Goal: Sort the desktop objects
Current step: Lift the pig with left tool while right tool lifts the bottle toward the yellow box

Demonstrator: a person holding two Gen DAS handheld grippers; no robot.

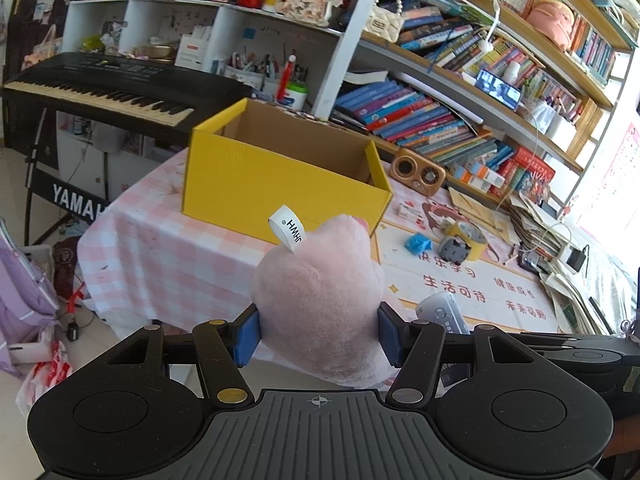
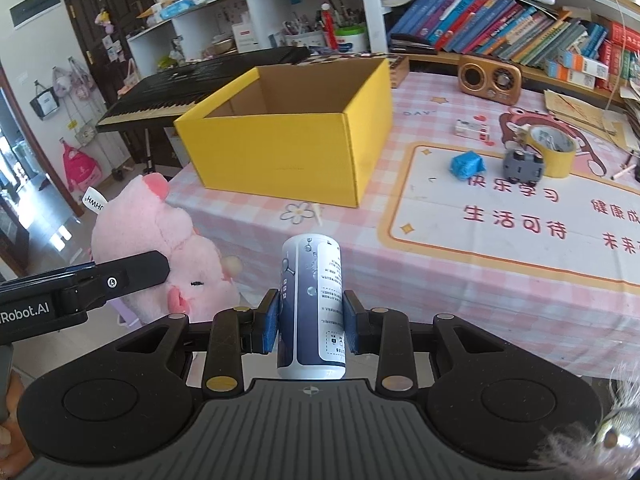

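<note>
In your left view, your left gripper (image 1: 318, 332) squeezes the pink plush pig (image 1: 320, 300), up in the air before the yellow box (image 1: 280, 184). In your right view, your right gripper (image 2: 310, 322) pinches the blue-and-white can (image 2: 312, 304), off the table (image 2: 500, 264), near the box.

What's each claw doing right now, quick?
Left claw: closed on the pink plush pig.
Right claw: closed on the blue-and-white can.

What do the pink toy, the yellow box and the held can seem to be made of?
Pink toy: soft plush, fuzzy pile, sewn white tag. Yellow box: corrugated cardboard, brown inside, matte yellow outside. Can: probably metal or plastic under a glossy printed wrap.
</note>
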